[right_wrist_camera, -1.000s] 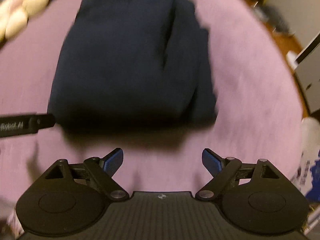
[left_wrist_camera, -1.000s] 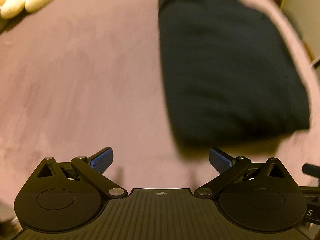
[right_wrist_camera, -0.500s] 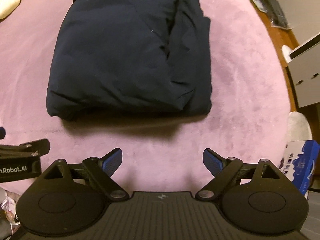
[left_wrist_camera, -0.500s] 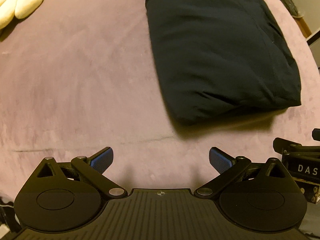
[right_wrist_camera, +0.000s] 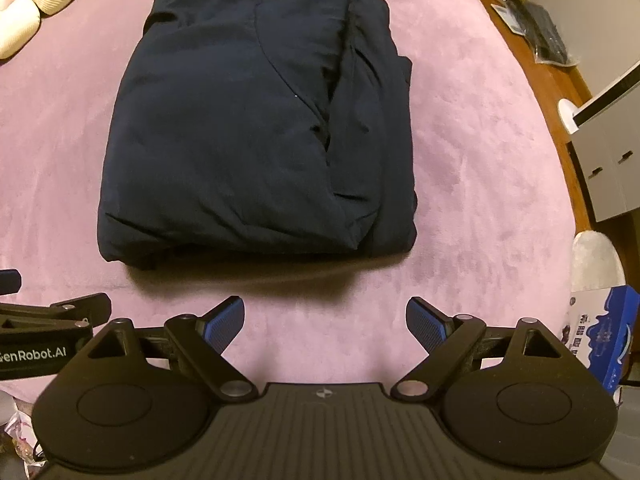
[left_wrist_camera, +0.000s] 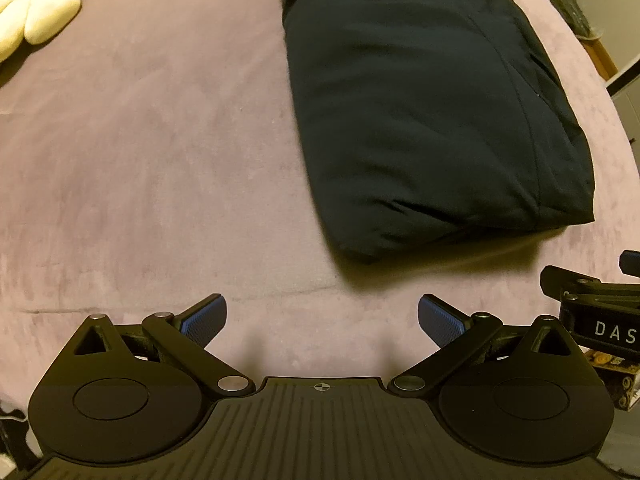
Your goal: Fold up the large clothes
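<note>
Pink bedspread (right_wrist_camera: 480, 168) under folded garment (right_wrist_camera: 256, 128); right gripper (right_wrist_camera: 325, 322) wide open, empty.

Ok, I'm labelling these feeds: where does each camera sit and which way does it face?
Left wrist: on the left hand-held gripper, facing down at the pink cover; the folded dark garment lies right; own open fingers show.
Right wrist: on the right hand-held gripper, facing down; garment centred; own open fingers show.
Shared: garment, cover, cream cushion, and each other's gripper at the edge.
</note>
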